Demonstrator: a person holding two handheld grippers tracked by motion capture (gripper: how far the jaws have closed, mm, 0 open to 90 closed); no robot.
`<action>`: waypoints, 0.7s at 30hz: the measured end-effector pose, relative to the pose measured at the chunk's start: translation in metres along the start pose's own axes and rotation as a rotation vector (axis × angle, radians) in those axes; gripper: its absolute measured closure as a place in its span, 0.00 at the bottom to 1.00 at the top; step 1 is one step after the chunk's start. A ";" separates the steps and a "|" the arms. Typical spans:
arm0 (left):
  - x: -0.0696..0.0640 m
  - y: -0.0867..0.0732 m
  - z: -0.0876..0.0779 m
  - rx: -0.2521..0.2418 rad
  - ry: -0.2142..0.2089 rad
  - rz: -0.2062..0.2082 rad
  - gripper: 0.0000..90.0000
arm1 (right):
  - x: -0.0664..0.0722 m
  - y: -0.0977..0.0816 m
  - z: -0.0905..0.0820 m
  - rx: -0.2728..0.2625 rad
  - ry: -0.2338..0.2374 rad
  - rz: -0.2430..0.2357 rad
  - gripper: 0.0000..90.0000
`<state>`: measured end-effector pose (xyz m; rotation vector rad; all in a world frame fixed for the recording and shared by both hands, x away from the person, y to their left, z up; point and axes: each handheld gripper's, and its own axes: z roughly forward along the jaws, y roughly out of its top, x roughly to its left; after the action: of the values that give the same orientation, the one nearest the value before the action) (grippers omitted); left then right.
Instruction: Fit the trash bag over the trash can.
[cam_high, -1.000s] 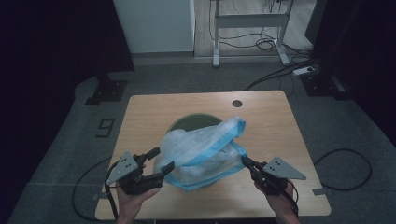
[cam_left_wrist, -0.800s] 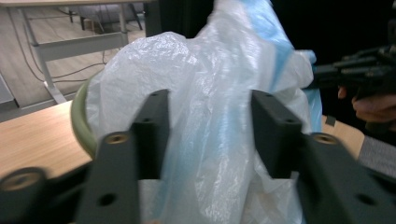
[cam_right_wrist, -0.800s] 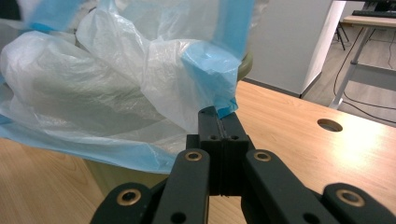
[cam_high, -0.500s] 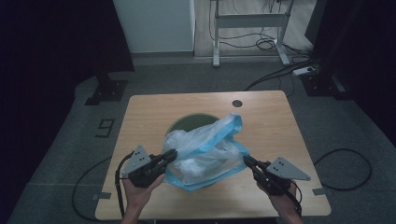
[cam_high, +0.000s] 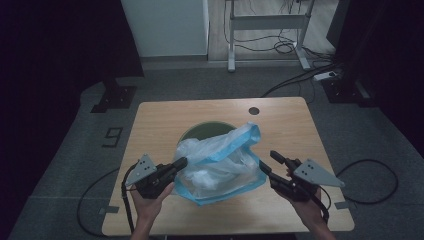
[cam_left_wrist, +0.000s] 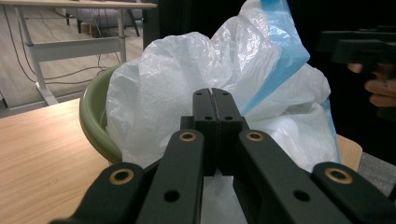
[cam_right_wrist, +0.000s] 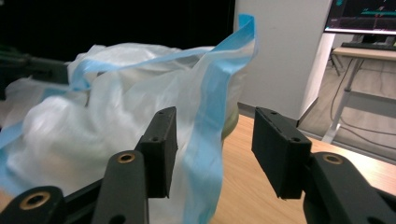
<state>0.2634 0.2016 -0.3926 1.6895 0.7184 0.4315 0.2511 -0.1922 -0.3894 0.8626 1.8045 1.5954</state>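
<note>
A crumpled white plastic bag (cam_high: 220, 165) with a blue band along its rim lies over a green bowl (cam_high: 200, 131) on the wooden table (cam_high: 290, 120). My left gripper (cam_high: 181, 162) is at the bag's left edge. Its jaws have just been closing and now meet (cam_left_wrist: 212, 93), with the bag's thin film (cam_left_wrist: 177, 70) pinched at their tips. My right gripper (cam_high: 268, 160) is at the bag's right side. Its jaws have just been opening and stand apart (cam_right_wrist: 217, 126), with the blue band (cam_right_wrist: 205, 154) hanging loose between them, touched by neither pad.
The table has a round cable hole (cam_high: 254, 110) near its far edge. Beyond it stand a white desk frame (cam_high: 267, 22) and a dark stand (cam_high: 114, 95), with cables and a power strip (cam_high: 325, 76) on the floor. A person's hand (cam_high: 150, 200) holds each gripper at the near edge.
The left gripper went from open to shut at the bag's left edge. The right gripper opened, let go of the blue band and rose slightly.
</note>
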 end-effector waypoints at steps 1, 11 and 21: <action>0.000 0.000 0.000 -0.004 -0.002 -0.005 1.00 | -0.002 0.002 0.006 0.004 -0.002 0.003 0.56; 0.007 0.001 -0.001 -0.039 -0.001 -0.026 1.00 | -0.016 0.017 0.056 0.026 0.037 0.067 0.79; 0.025 0.013 -0.003 -0.094 0.038 -0.057 1.00 | -0.018 0.027 0.067 0.049 -0.024 -0.022 0.99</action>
<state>0.2834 0.2190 -0.3816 1.5725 0.7603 0.4516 0.3166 -0.1625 -0.3709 0.8770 1.8371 1.5270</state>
